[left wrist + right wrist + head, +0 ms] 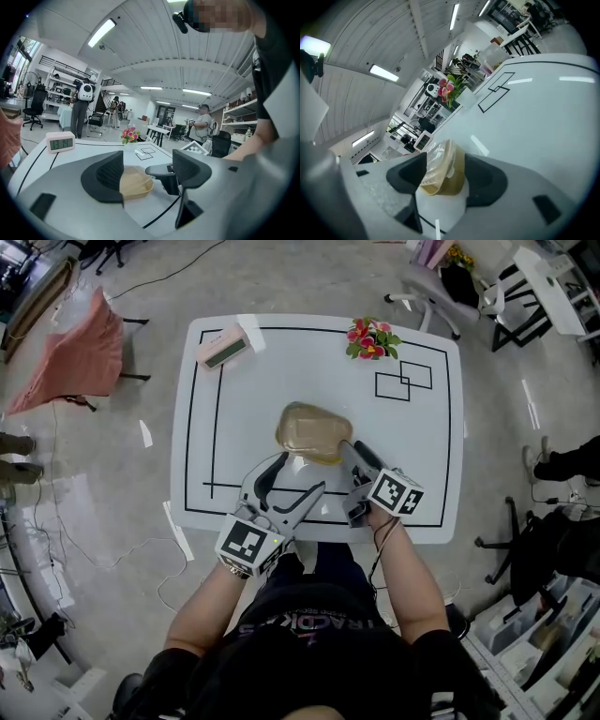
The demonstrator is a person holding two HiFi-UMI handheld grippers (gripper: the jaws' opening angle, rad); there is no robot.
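Observation:
A tan container with a clear lid (pixel 309 427) sits in the middle of the white table (pixel 422 474). My right gripper (pixel 345 448) is turned on its side at the container's near right edge. In the right gripper view the container (pixel 440 164) fills the gap between the pads, and the gripper (pixel 445 176) is shut on its rim. My left gripper (pixel 302 472) stands open just short of the container's near side, nothing between its fingers. In the left gripper view the container (pixel 136 183) lies beyond the open gripper (pixel 147 171), with the right gripper's finger beside it.
A pink digital clock (pixel 225 345) lies at the table's far left and a small flower bunch (pixel 372 338) at the far middle. Two overlapping black squares (pixel 403 381) are marked far right. A cloth-draped chair (pixel 75 357) and an office chair (pixel 441 296) stand on the floor.

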